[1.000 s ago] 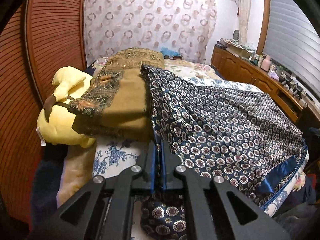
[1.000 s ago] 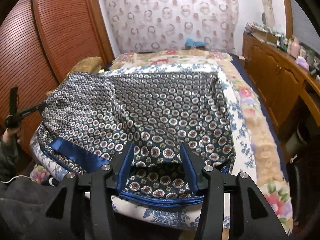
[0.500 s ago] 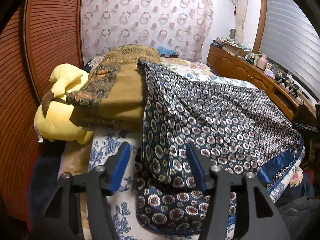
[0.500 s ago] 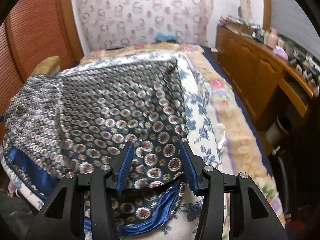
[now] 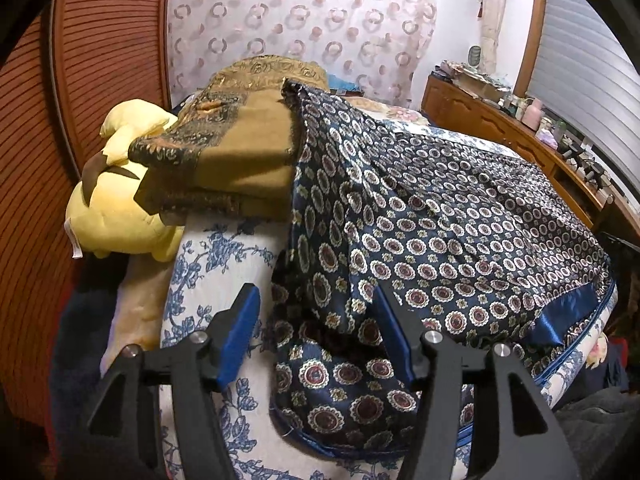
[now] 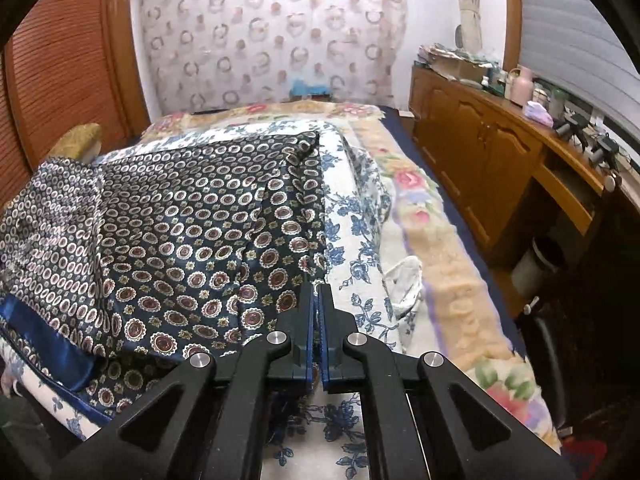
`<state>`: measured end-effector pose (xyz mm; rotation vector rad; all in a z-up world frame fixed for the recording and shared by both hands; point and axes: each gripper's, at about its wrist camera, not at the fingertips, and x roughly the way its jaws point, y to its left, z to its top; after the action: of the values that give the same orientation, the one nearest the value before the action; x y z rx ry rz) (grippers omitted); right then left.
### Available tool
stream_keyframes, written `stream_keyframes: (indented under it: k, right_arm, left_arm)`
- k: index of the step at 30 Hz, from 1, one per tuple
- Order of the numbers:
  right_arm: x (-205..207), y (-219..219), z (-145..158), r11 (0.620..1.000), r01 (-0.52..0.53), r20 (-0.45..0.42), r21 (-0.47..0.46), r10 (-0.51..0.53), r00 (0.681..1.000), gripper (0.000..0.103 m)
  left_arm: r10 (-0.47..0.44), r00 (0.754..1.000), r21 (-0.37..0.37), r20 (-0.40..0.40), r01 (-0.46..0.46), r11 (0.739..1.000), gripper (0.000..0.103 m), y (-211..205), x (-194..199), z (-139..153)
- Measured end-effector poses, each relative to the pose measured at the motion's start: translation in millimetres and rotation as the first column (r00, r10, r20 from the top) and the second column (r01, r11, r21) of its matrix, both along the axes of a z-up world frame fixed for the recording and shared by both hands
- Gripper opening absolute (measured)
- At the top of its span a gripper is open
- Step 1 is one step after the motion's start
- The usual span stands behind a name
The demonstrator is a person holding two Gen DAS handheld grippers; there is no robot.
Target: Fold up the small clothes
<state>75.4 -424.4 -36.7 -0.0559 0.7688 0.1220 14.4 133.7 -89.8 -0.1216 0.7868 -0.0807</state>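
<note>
Covering most of the bed, the garment lies spread flat, navy satin with round medallions, one far corner draped up onto a folded brown blanket next to a yellow plush. Left gripper hangs over the garment's near corner with its jaws about half open, blue pads clear of the cloth, which lies between and under them. Right gripper has just snapped closed at the garment's right edge, looks like it's pinching the hem.
</note>
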Motion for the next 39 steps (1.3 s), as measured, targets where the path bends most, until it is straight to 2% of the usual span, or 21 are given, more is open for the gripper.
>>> stream_keyframes:
  k: [3, 4, 5, 7, 11, 15, 16, 17, 20, 24, 32, 36, 38, 39]
  right_arm:
    - [1.6, 1.5, -0.3, 0.999, -0.019, -0.005, 0.035, 0.019, 1.0, 0.001]
    - [2.7, 2.4, -0.7, 0.999, -0.022, -0.008, 0.039, 0.023, 1.0, 0.008]
    - [4.8, 5.0, -2.1, 0.999, -0.026, -0.015, 0.039, 0.027, 1.0, 0.02]
    - [8.2, 9.4, -5.1, 0.999, -0.029, -0.027, 0.04, 0.031, 0.999, 0.033]
    - [14.3, 14.2, -10.5, 0.999, -0.035, -0.055, 0.036, 0.037, 0.998, 0.035]
    - [16.2, 21.0, -15.6, 0.998, -0.06, -0.076, 0.018, 0.061, 0.995, 0.035]
    - [16.5, 21.5, -18.3, 0.998, -0.063, -0.082, 0.007, 0.064, 0.995, 0.029]
    - [16.2, 22.0, -19.2, 0.998, -0.066, -0.08, 0.003, 0.066, 0.995, 0.012]
    - [14.4, 21.8, -20.9, 0.997, -0.076, -0.072, -0.015, 0.074, 0.995, 0.001]
    - [11.9, 9.8, -18.4, 0.999, 0.0, -0.034, -0.052, -0.002, 0.999, 0.0]
    - [7.6, 7.3, -10.1, 0.999, 0.014, -0.008, -0.029, -0.015, 1.0, 0.0]
    - [5.1, 9.8, -3.8, 0.999, 0.019, 0.009, -0.04, -0.019, 1.0, 0.013]
    - [4.0, 14.8, -0.8, 0.999, 0.015, 0.017, -0.051, -0.014, 1.0, 0.04]
    - [3.5, 16.5, 0.3, 0.999, 0.006, 0.019, -0.044, -0.005, 1.0, 0.044]
  left_arm:
    - [0.002, 1.0, -0.001, -0.01, -0.002, 1.0, 0.058, -0.3, -0.2, -4.7]
    - [0.002, 1.0, -0.002, -0.014, -0.002, 1.0, 0.058, 0.0, -0.1, -6.4]
    - [0.001, 1.0, -0.003, -0.02, -0.001, 1.0, 0.058, -0.6, 0.1, -8.6]
    - [0.0, 1.0, -0.004, -0.027, 0.0, 1.0, 0.058, -0.8, 0.3, -12.0]
    - [-0.005, 0.999, -0.006, -0.045, 0.005, 1.0, 0.058, -2.5, 0.5, -18.1]
    - [-0.005, 0.999, 0.005, -0.043, 0.005, 1.0, 0.058, -4.6, 0.4, -18.8]
    - [-0.006, 0.999, 0.006, -0.042, 0.006, 1.0, 0.058, -5.0, 0.3, -18.8]
    - [-0.006, 0.999, 0.008, -0.043, 0.006, 1.0, 0.058, -5.6, 0.3, -19.0]
    - [-0.005, 0.999, 0.013, -0.042, 0.006, 1.0, 0.058, -5.5, 0.0, -18.2]
    - [-0.004, 0.999, 0.012, -0.042, 0.005, 1.0, 0.058, -5.5, 0.3, -18.2]
    - [0.004, 0.999, -0.007, -0.042, -0.004, 1.0, 0.058, -3.5, -0.3, -18.1]
    - [0.008, 0.999, -0.002, -0.042, -0.008, 1.0, 0.058, -2.9, -0.4, -18.4]
    - [0.01, 0.999, 0.0, -0.042, -0.01, 1.0, 0.058, -2.3, -0.4, -18.2]
    - [0.011, 0.999, 0.003, -0.042, -0.011, 1.0, 0.058, -2.5, -0.4, -18.1]
